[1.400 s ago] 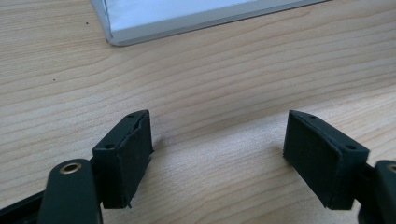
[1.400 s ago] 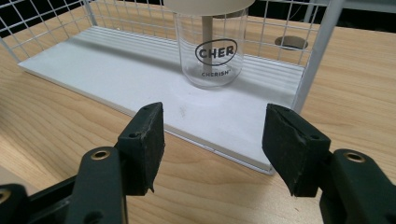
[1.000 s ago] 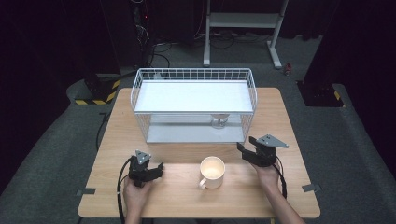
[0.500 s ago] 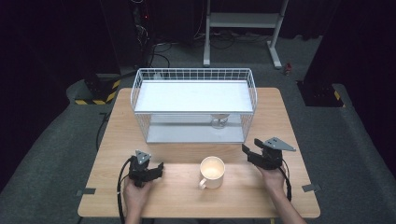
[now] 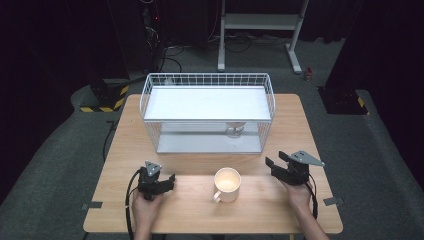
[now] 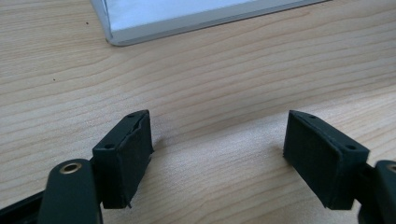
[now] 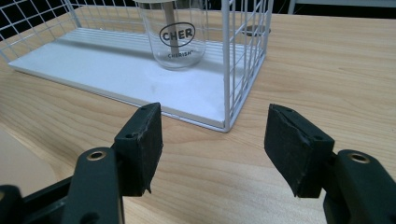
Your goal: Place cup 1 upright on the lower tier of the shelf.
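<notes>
Left gripper [image 5: 167, 181] rests near the front-left corner of the bench [image 5: 120, 150], its jaws spread with nothing but bare wood between them. The cream mug [image 5: 227, 184] stands at the middle of the front edge, handle turned toward the front-left, apart from both grippers and roughly midway between them. Right gripper [image 5: 276, 162] hovers near the front-right corner, just right of the mug, its jaws parted and empty.

Behind the mug, the white wire rack [image 5: 207, 80] occupies the rear half of the bench; a clear glass [image 5: 235, 130] stands on its lower shelf, toward the right end.

The left gripper view looks along the left gripper [image 6: 217, 156] to plain wood grain and one corner of the rack's white base plate [image 6: 187, 16]. The right gripper view looks along the right gripper [image 7: 212, 140] to the rack's front-right corner post [image 7: 227, 65] and, through the wire, the glass [image 7: 175, 35], whose black printed lettering "CHER" and "CHERISH" cannot be read from the high view.

Compared with the frame one second earlier, the right gripper has shifted toward the right edge of the bench, away from the mug, and its jaws have just been opening, with nothing between them. The left gripper, the mug and the rack lie as before.
</notes>
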